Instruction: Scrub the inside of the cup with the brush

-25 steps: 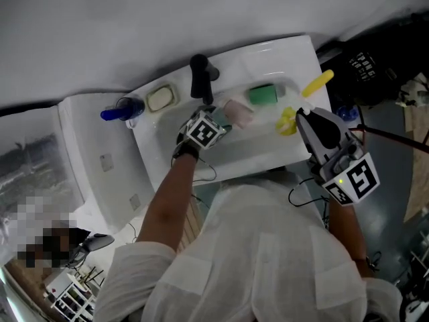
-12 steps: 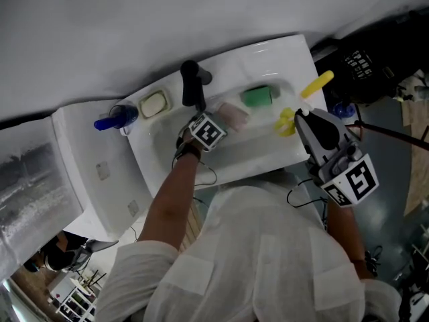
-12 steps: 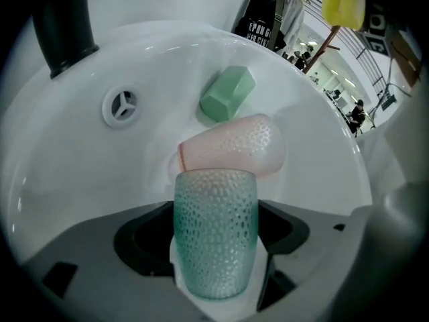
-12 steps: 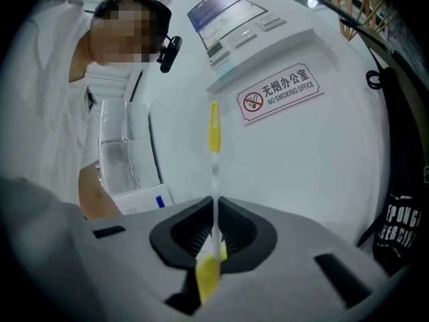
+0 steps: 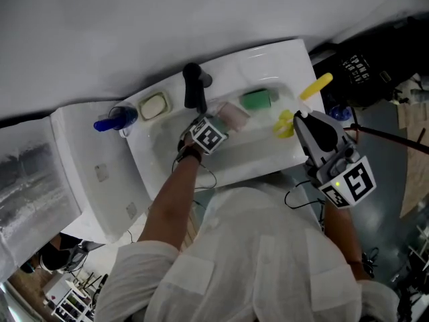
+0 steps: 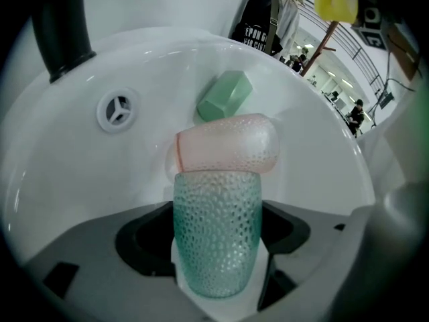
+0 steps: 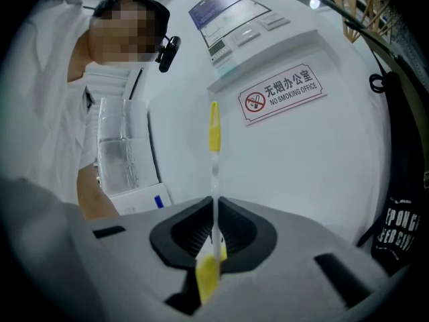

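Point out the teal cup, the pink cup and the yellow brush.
teal cup (image 6: 218, 233), left gripper view, its dimpled side wall.
pink cup (image 6: 228, 143), left gripper view, its dimpled side.
yellow brush (image 5: 317, 84), head view, its yellow far end.

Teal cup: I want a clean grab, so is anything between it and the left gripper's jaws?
Nothing visible. The teal cup already sits between the left gripper's jaws, which have just been opening. The pink cup lies just beyond it.
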Demonstrator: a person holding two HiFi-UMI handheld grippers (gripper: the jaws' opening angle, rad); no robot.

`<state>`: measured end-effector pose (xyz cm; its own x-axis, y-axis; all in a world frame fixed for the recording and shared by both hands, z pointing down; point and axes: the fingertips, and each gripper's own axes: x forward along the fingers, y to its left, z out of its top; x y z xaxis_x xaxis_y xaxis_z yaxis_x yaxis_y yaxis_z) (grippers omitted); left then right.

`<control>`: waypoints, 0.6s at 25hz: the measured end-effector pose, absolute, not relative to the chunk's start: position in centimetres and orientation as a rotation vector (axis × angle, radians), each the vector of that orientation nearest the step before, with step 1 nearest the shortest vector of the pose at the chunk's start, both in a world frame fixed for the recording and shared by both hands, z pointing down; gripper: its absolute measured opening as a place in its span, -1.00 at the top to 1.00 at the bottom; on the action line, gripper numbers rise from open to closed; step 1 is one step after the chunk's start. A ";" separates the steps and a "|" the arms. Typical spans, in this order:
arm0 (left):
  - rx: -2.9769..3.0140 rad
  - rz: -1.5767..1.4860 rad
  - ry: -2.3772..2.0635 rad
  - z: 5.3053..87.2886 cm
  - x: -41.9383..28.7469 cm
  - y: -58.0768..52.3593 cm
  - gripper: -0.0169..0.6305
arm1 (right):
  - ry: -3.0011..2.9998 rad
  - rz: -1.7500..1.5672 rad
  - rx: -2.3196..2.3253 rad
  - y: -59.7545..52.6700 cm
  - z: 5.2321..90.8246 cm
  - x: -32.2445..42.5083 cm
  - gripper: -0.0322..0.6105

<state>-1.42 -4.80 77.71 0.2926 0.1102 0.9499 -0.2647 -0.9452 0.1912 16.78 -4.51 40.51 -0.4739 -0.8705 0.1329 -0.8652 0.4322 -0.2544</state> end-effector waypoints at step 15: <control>2.515 1.100 -0.411 65.0 -1.0 -6.1 -0.14 | 2.602 -0.362 -1.447 -7.1 35.4 11.5 0.82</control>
